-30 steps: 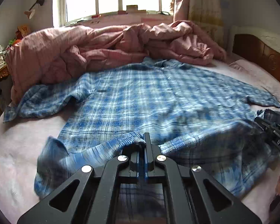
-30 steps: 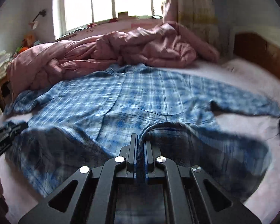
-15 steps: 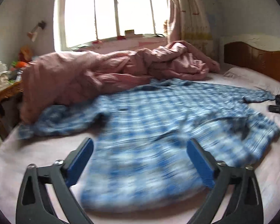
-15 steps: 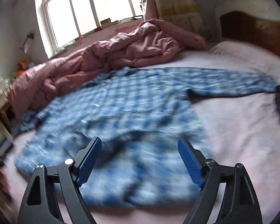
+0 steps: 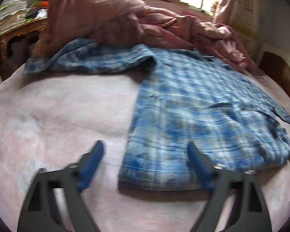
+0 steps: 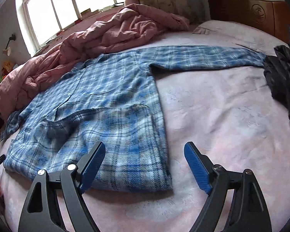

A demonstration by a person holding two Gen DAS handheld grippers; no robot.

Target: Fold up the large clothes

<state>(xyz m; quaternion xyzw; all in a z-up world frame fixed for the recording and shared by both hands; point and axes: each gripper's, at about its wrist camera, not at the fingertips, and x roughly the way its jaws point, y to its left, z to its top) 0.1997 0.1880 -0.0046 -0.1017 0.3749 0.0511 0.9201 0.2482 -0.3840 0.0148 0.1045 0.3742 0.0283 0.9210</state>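
A blue plaid shirt (image 5: 203,116) lies spread flat, front up, on the pink bed sheet (image 5: 58,116). Its left sleeve (image 5: 90,61) stretches out to the side, and its right sleeve (image 6: 206,58) does the same. My left gripper (image 5: 145,143) hovers over the hem's left corner with its jaws closing. The hem shows between the blue pads (image 5: 90,160), but they do not touch it. Above the right corner of the shirt's (image 6: 106,106) hem, my right gripper (image 6: 145,144) is open and holds nothing.
A crumpled pink quilt (image 6: 116,32) is heaped behind the shirt, under the window. A dark garment (image 6: 284,81) lies at the right near the wooden headboard (image 6: 251,13). A wooden side table (image 5: 15,32) with clutter stands to the left of the bed.
Both grippers were shut on the shirt's hem and have let it go; the shirt now lies flat. The left gripper has swung left and the right gripper right, toward the hem's corners.
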